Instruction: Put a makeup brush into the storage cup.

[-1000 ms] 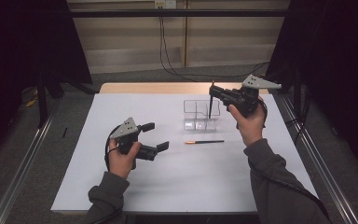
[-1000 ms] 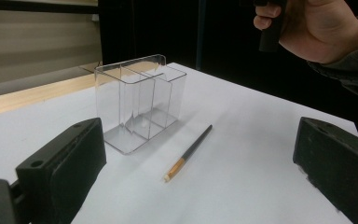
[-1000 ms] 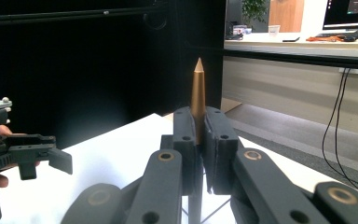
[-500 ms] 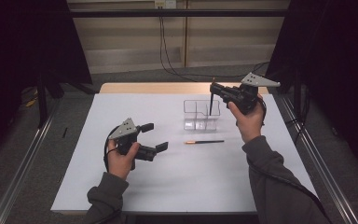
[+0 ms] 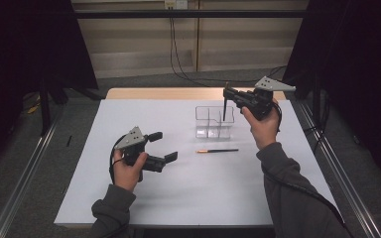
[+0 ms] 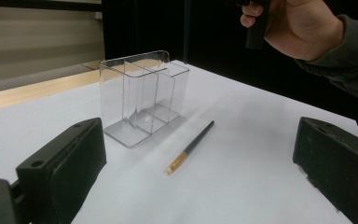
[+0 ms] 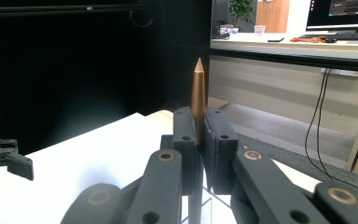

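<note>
Right claw point(image 5: 226, 94) is clamped tight on a dark pencil point(image 5: 224, 106), held upright: its bronze tip point(image 7: 198, 88) sticks up above the pads, its shaft hangs below them into the clear organizer point(image 5: 214, 122) directly beneath. Left claw point(image 5: 162, 146) is wide open and empty, just above the desk point(image 5: 104, 198). A second pencil point(image 6: 189, 147) lies flat ahead of it, between its jaws in the left gripper view, just beside the organizer.

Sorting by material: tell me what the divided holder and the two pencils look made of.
Divided holder: clear glossy plastic, likely acrylic; the table shows through its walls.
Lying pencil: dark matte shaft, probably painted wood, with a coppery, maybe metallic end.
Held pencil: the same satin copper end, clamped in the right gripper.
</note>
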`<action>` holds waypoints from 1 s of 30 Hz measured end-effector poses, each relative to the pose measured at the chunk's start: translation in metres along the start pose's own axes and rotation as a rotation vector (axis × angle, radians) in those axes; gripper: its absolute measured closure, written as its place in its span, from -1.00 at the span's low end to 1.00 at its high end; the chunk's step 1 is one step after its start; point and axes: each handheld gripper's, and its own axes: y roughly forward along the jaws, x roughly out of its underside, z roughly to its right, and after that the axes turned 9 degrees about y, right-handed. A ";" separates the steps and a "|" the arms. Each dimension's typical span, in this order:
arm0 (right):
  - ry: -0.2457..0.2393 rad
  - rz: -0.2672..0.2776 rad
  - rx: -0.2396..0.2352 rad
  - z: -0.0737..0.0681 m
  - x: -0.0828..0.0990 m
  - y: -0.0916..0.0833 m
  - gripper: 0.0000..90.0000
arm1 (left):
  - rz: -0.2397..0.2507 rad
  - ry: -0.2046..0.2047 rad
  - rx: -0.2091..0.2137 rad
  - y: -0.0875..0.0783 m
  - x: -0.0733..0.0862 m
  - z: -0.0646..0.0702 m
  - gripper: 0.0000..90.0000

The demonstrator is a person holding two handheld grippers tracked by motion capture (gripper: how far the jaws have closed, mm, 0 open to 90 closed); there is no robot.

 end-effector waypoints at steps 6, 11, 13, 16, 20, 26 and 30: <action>0.003 0.003 0.008 0.003 0.002 0.002 0.87 | 0.001 0.000 0.001 0.000 0.000 0.000 -0.95; 0.002 0.010 0.020 0.006 0.004 0.004 0.87 | 0.003 0.000 0.000 0.000 0.000 0.000 -0.95; 0.004 0.016 0.028 0.008 0.004 0.004 0.87 | 0.005 0.000 0.008 -0.001 0.000 0.000 -0.95; -0.001 0.017 0.029 0.010 0.005 0.004 0.87 | -0.003 0.004 0.003 -0.002 0.001 -0.001 -0.95; -0.007 0.008 0.037 0.013 0.006 0.004 0.87 | -0.010 0.016 0.006 -0.003 0.001 -0.003 -0.95; 0.000 0.017 0.047 0.016 0.005 0.002 0.87 | -0.008 0.013 0.004 -0.003 0.001 -0.002 -0.95; -0.004 0.015 0.053 0.017 0.005 0.003 0.87 | -0.004 0.005 -0.003 -0.003 0.001 -0.001 -0.95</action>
